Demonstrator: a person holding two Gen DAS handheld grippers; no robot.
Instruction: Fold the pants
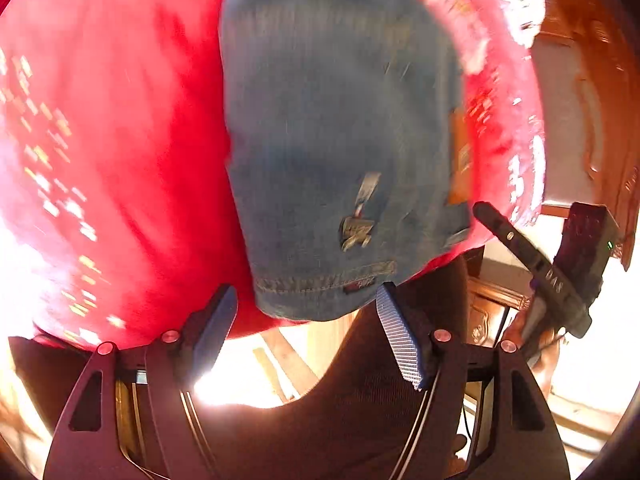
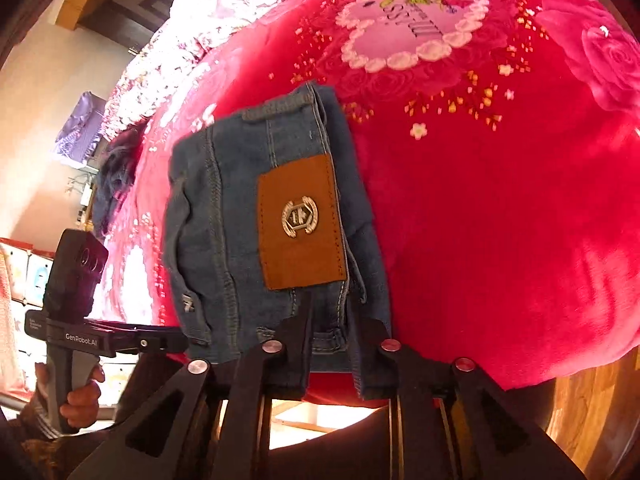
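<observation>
Blue jeans [image 1: 340,120] lie folded into a compact stack on a red blanket [image 1: 120,140] at the bed's near edge. In the left wrist view my left gripper [image 1: 308,292] is open, its fingertips on either side of the stitched hem and clear of it. In the right wrist view the jeans [image 2: 224,220] show a brown leather patch [image 2: 300,224]. My right gripper [image 2: 330,320] reaches the stack's near edge with its jaws a little apart and denim lying between them. A loose denim flap [image 2: 362,360] hangs over its right finger.
The red blanket [image 2: 500,200] with a pink heart print [image 2: 412,24] covers the bed behind the jeans. A dark garment heap [image 2: 116,168] lies at the bed's left side. A hand [image 2: 80,396] holds the left gripper's handle. Wooden furniture [image 1: 600,100] stands to the right.
</observation>
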